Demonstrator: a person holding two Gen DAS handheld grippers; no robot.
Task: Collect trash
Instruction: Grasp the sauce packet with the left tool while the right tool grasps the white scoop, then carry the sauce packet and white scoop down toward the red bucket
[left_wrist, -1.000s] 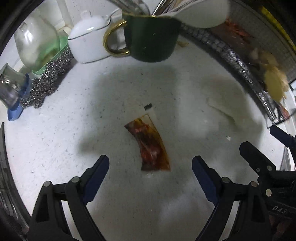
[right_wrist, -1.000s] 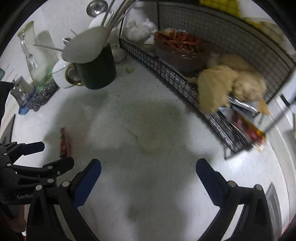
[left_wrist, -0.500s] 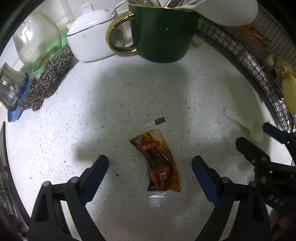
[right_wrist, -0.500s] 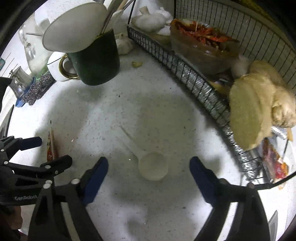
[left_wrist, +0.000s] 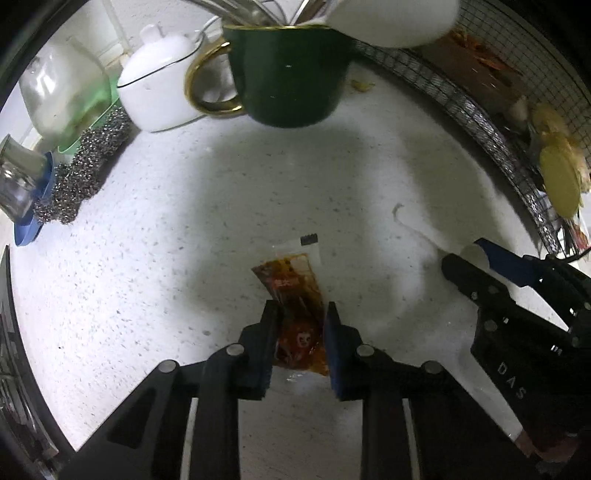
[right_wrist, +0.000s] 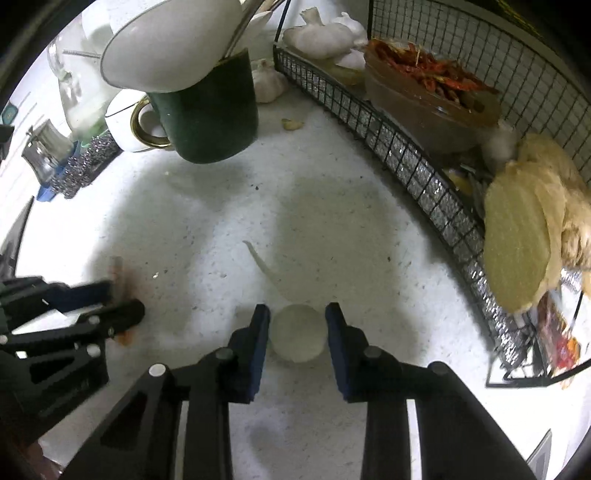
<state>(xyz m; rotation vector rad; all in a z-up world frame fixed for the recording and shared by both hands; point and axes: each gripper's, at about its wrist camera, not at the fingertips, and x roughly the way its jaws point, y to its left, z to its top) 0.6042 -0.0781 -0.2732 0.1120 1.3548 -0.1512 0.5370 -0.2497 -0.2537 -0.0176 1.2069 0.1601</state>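
grasp step of trash collection. the left gripper (left_wrist: 300, 334) has just been closing, its fingers now pinching the sauce packet (left_wrist: 295, 306) flat on the white desk (left_wrist: 155, 229). the right gripper (right_wrist: 293, 330) has likewise been closing, its fingers bracketing the plastic scoop (right_wrist: 297, 336), contact uncertain. next, judged: firm both grips, then lift clear.

worktop (left_wrist: 155, 258): white, finely speckled stone; lit from above, with soft grey shadows across its middle
wall (left_wrist: 110, 22): pale, behind the worktop's far left corner
rack (right_wrist: 406, 155): black wire mesh, curving along the worktop's right edge
mug (left_wrist: 288, 74): dark green, gold handle, at the far edge
pot (left_wrist: 155, 88): white, lidded, just left of the mug
scourer (left_wrist: 81, 173): steel wool, at the left edge
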